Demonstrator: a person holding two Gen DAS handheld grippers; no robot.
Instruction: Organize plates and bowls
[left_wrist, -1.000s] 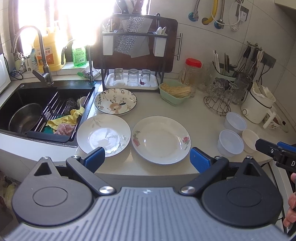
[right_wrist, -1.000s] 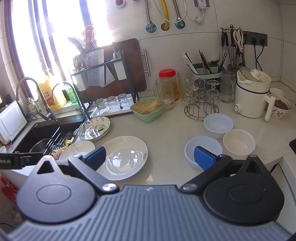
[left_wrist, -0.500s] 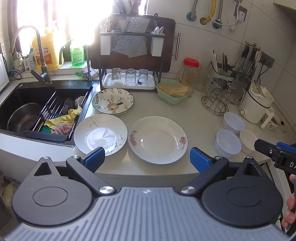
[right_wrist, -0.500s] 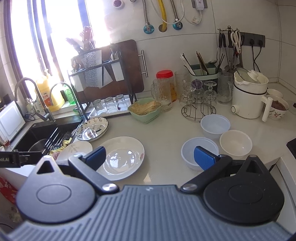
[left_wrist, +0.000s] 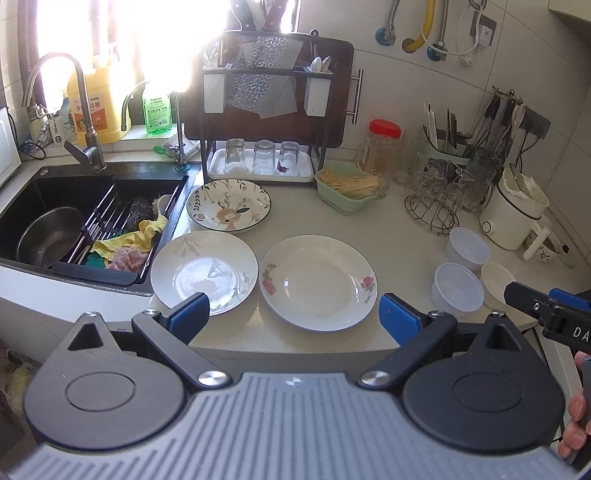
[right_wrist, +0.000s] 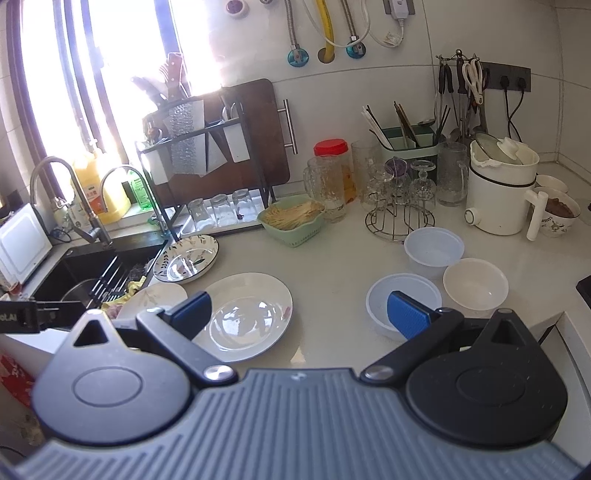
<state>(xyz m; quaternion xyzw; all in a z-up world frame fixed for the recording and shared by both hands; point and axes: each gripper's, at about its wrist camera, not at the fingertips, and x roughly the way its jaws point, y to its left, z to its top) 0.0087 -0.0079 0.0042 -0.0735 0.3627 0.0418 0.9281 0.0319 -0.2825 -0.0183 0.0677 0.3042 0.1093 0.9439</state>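
Note:
Three plates lie on the white counter: a leaf-print plate (left_wrist: 204, 272) by the sink, a rose-print plate (left_wrist: 318, 282) in the middle, and a deer-pattern plate (left_wrist: 228, 205) behind them. Two translucent plastic bowls (left_wrist: 457, 288) (left_wrist: 467, 250) and a small white bowl (left_wrist: 496, 279) sit to the right. My left gripper (left_wrist: 295, 317) is open and empty, above the counter's front edge before the plates. My right gripper (right_wrist: 301, 314) is open and empty, near the front edge between the rose-print plate (right_wrist: 246, 315) and the nearest plastic bowl (right_wrist: 402, 303).
A black sink (left_wrist: 55, 206) with a steel pot and cloths is at the left. A glass rack with a cutting board (left_wrist: 266, 110), a green basket (left_wrist: 349, 190), a red-lidded jar, a wire glass stand (left_wrist: 432, 214) and a white kettle (left_wrist: 517, 214) line the back.
Both grippers have shifted slightly; the view has drifted a little. Nothing on the counter has moved, and both grippers stay open.

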